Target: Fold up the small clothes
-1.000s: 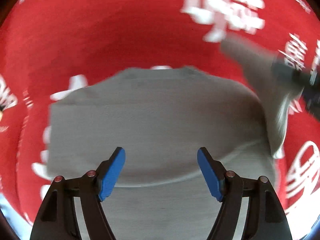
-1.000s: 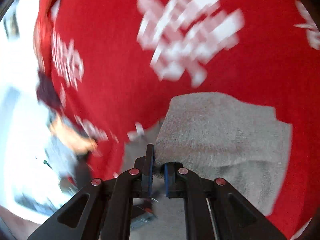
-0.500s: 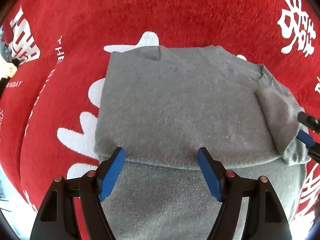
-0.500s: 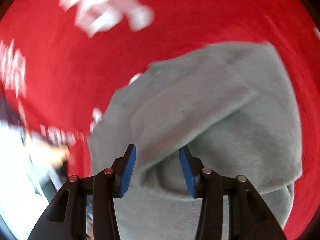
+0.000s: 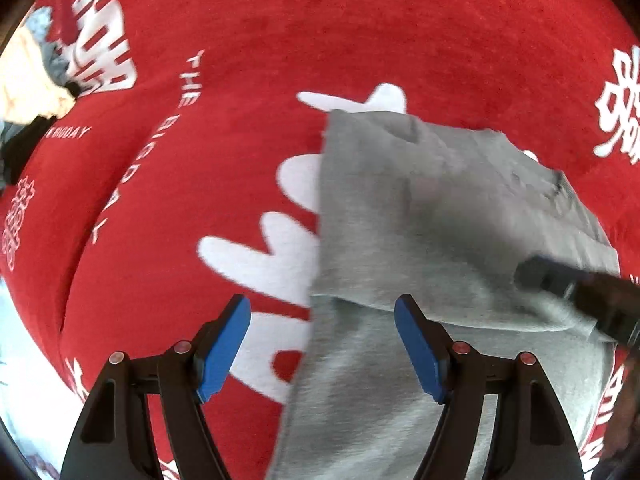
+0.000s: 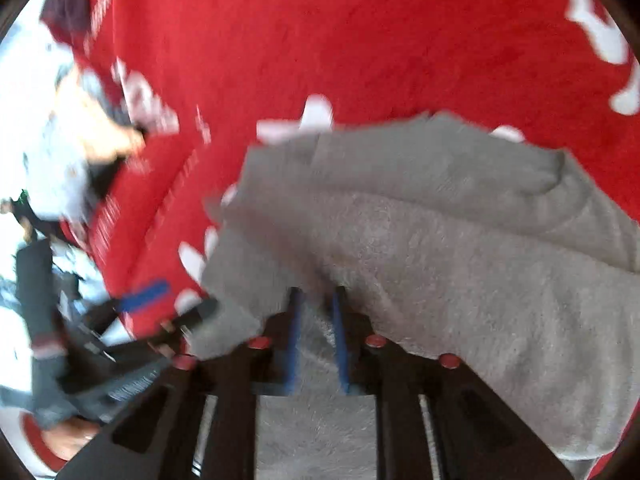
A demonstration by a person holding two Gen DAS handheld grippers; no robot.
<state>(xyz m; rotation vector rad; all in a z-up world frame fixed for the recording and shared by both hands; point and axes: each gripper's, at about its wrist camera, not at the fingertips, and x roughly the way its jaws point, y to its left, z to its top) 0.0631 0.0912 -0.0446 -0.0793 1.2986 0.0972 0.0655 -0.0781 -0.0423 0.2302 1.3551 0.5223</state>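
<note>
Now your right gripper (image 6: 316, 312) is no longer pinched on the sleeve it carried a second ago: that flap lies folded across the grey sweater (image 5: 440, 216), and the jaws, after springing apart, are closing again a little. They straddle grey knit at the edge of the fold, but the blur hides whether the pads press it, so you cannot tell if you have a new hold. Your left gripper (image 5: 322, 344) has slid away from the middle of the sweater to its left edge, and its fingers (image 5: 224, 348) stand wide apart as before, gripping nothing; one pad hangs over the red blanket (image 5: 360, 40), the other over the sweater's hem. By my judgement one side fold is done, and the left edge now under your open jaws is the likely next one to bring in. The sweater lies flat on the blanket, its neckline on the far side from you. Count: one grey sweater, one red blanket with white lettering, two grippers, and beyond the blanket's far left corner a small heap of other clothes (image 5: 28, 76), too blurred to number.
</note>
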